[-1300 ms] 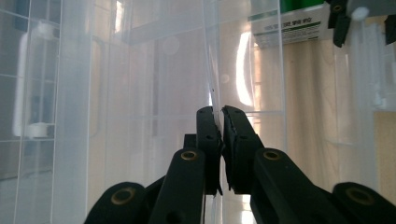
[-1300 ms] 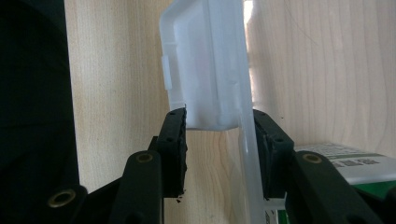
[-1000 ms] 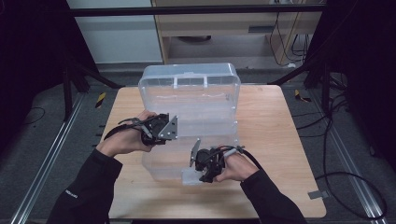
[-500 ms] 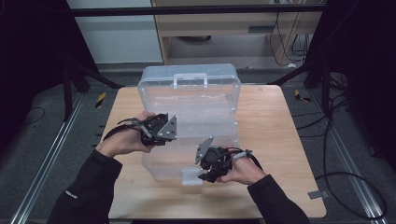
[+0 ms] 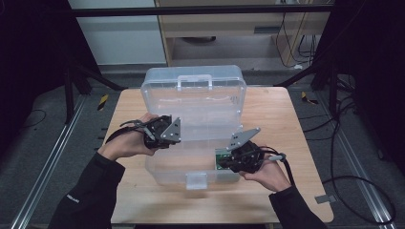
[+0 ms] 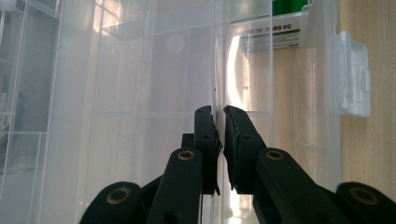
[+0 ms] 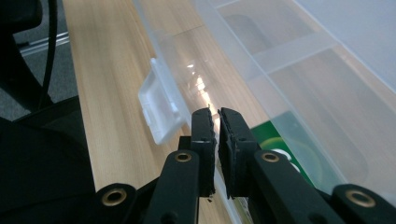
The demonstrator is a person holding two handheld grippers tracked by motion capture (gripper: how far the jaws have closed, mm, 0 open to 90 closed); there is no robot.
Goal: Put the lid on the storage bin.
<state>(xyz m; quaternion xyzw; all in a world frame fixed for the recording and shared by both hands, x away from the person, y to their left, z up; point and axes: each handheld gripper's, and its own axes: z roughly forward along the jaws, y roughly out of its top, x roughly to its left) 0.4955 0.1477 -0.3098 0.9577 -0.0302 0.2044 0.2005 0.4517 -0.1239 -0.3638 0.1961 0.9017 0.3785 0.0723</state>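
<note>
A wooden table (image 5: 296,124) is seen in a dim room, and 1 clear plastic box (image 5: 196,102) stands at its middle with the lid raised. The left gripper (image 6: 219,114) is clenched on the box's left wall. The right gripper (image 7: 216,116) has just been closing and is now clamped on the front wall, near the latch (image 7: 161,105).

The high view looks forward and down on the counter (image 5: 143,107) from a distance. Each gripper view looks along its own tongs at very close range. All three share the clear storage box (image 5: 196,124) (image 6: 140,93) (image 7: 299,70).
</note>
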